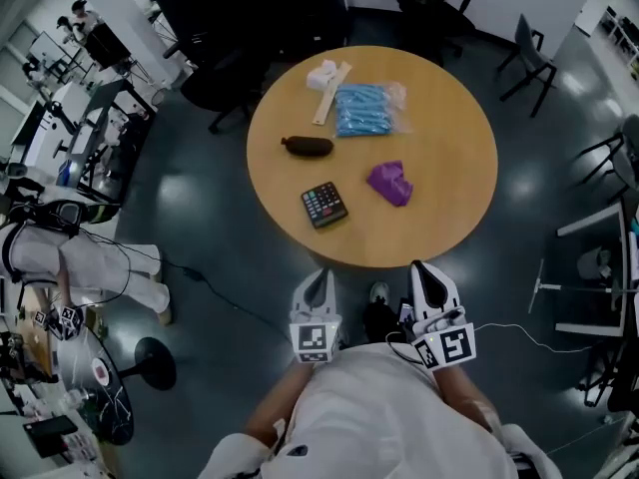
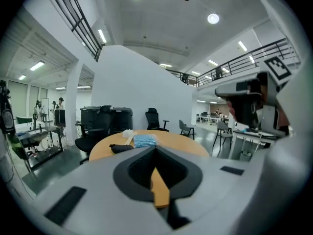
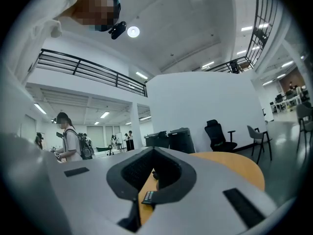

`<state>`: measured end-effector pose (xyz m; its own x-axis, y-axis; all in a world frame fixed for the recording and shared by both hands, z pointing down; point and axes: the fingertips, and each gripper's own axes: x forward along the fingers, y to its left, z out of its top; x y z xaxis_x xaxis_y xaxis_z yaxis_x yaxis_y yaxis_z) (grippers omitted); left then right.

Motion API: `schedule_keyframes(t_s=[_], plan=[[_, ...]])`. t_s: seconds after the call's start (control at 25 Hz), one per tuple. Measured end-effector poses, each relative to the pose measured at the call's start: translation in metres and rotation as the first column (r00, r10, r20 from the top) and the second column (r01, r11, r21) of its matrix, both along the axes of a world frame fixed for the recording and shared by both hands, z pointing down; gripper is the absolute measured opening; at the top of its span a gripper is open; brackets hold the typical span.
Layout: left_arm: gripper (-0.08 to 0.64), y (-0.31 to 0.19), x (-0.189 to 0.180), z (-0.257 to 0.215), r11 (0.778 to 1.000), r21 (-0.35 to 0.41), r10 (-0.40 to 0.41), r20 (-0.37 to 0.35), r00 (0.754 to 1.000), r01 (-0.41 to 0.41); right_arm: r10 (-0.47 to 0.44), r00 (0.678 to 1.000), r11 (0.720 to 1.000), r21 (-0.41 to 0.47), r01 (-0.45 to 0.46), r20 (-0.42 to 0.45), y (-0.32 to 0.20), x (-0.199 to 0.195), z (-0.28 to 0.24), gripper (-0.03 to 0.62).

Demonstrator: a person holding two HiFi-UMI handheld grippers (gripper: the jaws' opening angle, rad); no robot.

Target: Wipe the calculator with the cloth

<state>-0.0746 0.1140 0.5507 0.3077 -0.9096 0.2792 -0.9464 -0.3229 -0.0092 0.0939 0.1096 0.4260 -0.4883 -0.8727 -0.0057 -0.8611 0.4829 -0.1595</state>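
Black calculator [image 1: 324,205] is lying on the near left part of the round wooden table [image 1: 449,218].
Purple cloth [image 1: 389,183] is lying just right of it, apart; left gripper [image 1: 319,275] and right gripper [image 1: 420,267] are hovering off the near edge, jaws closed, gripping nothing.

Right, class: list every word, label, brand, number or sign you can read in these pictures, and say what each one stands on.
No text here can be read.
Keys of the calculator: labels too small to read.
Print on the blue packet: too small to tell.
Cubes on the left gripper and right gripper: black-and-white square markers, patterns only, no words.
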Motion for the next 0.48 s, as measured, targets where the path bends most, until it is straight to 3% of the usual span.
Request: schedule_keyframes(t_s=[0.12, 0.2, 0.32, 0.48], plan=[[0.006, -0.031, 0.006, 0.018, 1.0, -0.023, -0.015, 0.072, 0.997, 0.017, -0.066, 0.998, 0.998, 0.009, 0.066, 0.009, -0.041, 0.004, -0.002, 0.015], [0.006, -0.048, 0.007, 0.029, 1.0, -0.023, -0.016, 0.185, 0.983, 0.02, -0.102, 0.995, 0.995, 0.014, 0.102, 0.012, -0.065, 0.006, -0.005, 0.015], [0.006, -0.07, 0.006, 0.056, 1.0, -0.015, 0.006, 0.426, 0.905, 0.0, -0.132, 0.991, 0.991, 0.0, 0.132, 0.0, -0.095, 0.008, 0.001, 0.015], [0.006, -0.091, 0.004, 0.099, 0.995, -0.094, 0.085, 0.572, 0.816, -0.038, -0.126, 0.992, 0.991, -0.046, 0.126, 0.0, -0.113, 0.014, 0.01, 0.015]])
